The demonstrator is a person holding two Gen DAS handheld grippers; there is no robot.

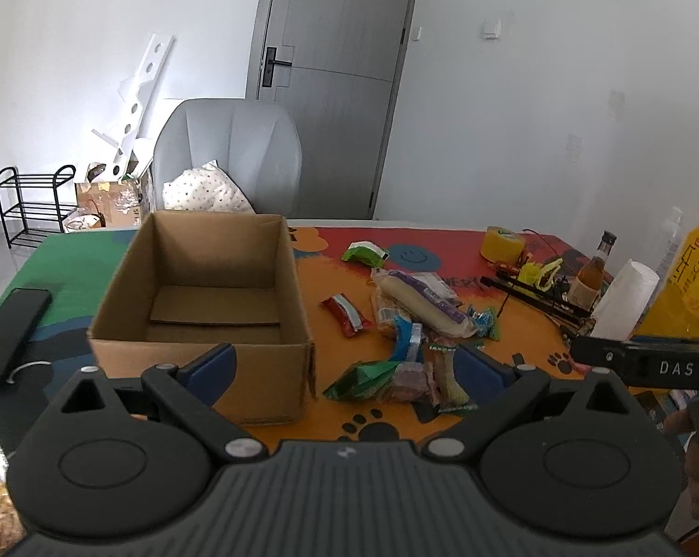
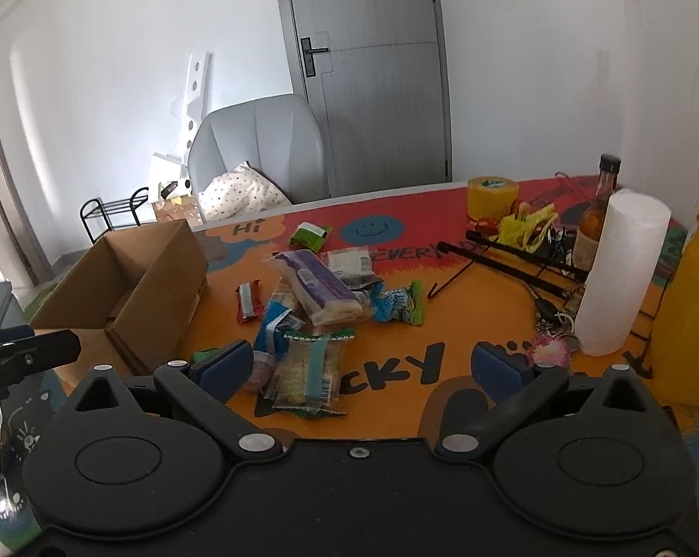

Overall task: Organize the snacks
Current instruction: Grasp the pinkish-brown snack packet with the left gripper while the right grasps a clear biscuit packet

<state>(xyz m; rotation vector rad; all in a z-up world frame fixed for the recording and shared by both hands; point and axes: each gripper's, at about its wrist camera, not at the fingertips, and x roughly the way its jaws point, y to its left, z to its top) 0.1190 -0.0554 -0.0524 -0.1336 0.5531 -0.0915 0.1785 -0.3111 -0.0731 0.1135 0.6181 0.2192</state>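
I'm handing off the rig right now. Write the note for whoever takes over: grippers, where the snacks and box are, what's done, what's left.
Left gripper: open, empty, hovering over the near edge of the table between box and snacks.
Right gripper: open, empty, above the nearest packets.
Cardboard box: open, on the left of the mat; no snacks visible inside.
Snack pile: loose to the right of the box; the red packet lies nearest it, the green packet farthest back.
Done: nothing boxed yet.
Left: move every snack into the box.

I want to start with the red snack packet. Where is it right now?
The red snack packet lies flat on the orange mat between the cardboard box on its left and the snack pile; the right wrist view shows it beside the box too.
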